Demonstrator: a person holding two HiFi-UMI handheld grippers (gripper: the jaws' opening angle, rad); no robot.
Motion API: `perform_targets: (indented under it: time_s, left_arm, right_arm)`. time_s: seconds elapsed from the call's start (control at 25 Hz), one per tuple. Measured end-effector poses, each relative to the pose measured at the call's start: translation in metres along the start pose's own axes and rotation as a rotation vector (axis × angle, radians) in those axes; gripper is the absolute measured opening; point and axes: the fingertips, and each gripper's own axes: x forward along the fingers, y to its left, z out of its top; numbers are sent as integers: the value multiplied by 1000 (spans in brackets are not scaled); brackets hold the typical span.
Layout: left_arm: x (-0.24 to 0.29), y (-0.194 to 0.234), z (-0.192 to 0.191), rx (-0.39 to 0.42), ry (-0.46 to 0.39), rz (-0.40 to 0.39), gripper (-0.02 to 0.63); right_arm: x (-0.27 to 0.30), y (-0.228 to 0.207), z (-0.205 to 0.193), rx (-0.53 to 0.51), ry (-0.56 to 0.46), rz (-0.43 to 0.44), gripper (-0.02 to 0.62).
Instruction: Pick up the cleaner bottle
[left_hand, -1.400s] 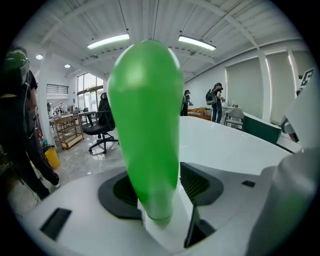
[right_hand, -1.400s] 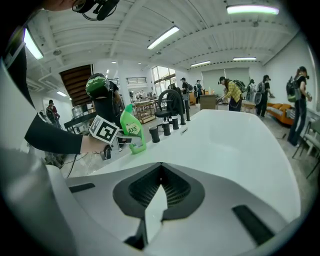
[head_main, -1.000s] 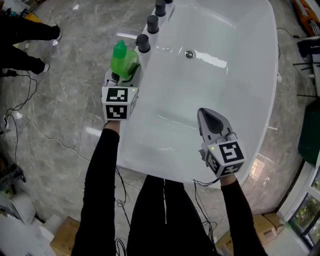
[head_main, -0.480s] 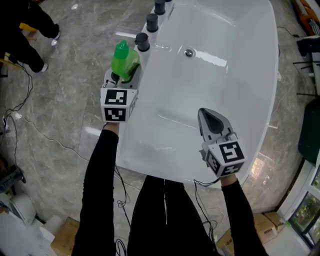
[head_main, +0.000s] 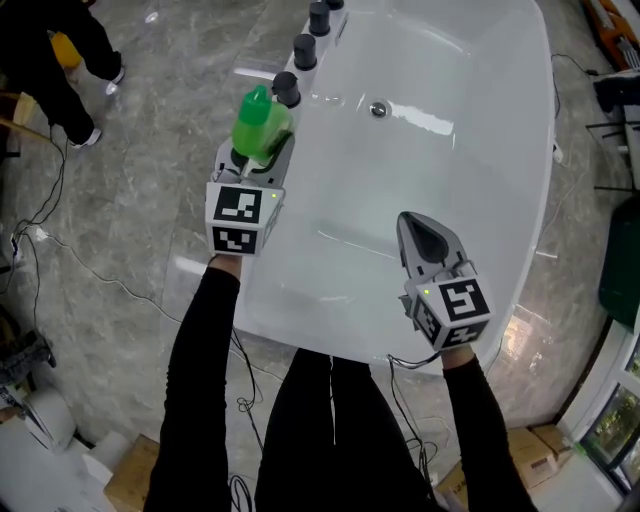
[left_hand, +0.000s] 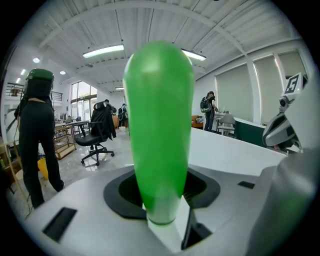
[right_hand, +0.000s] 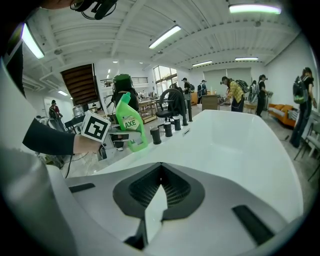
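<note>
The green cleaner bottle (head_main: 260, 124) hangs just over the left rim of the white bathtub (head_main: 300, 300), upright, with my left gripper (head_main: 257, 155) shut on its lower body. Those jaws have just been closing on the bottle, which stays pinched between them. In the left gripper view the bottle (left_hand: 159, 130) fills the middle, standing between the jaws. The right gripper view shows the bottle (right_hand: 129, 127) with a white label, beside the left gripper's marker cube (right_hand: 95, 129). My right gripper (head_main: 408, 226) hovers over the tub's near half, shut and holding nothing.
Three black knobs (head_main: 286, 88) line the tub's left rim just beyond the bottle. A drain (head_main: 378, 108) sits in the basin. A person's legs (head_main: 50, 60) stand on the grey floor at top left, with cables (head_main: 60, 250) and cardboard boxes (head_main: 135, 475) nearby.
My left gripper has risen with the bottle and shifted right, towards the nearest knob. The right gripper has stayed put. The person at top left has walked on.
</note>
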Motion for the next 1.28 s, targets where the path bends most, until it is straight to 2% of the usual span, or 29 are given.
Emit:
perform_targets:
  time_s: [0.32,0.76,1.28]
  left_arm:
    - [-12,-21,32,28,-22,-43,192]
    - [-44,-77,71,61,-38,-118,192]
    - [-88,-150,96,38,-49,-194,192]
  right_arm:
    - [-20,-5,22,-1,-41,-20,2]
    - [-70,-27,44,5,-90,-83,2]
    - [-125,-31,45,4,-129,-113,2]
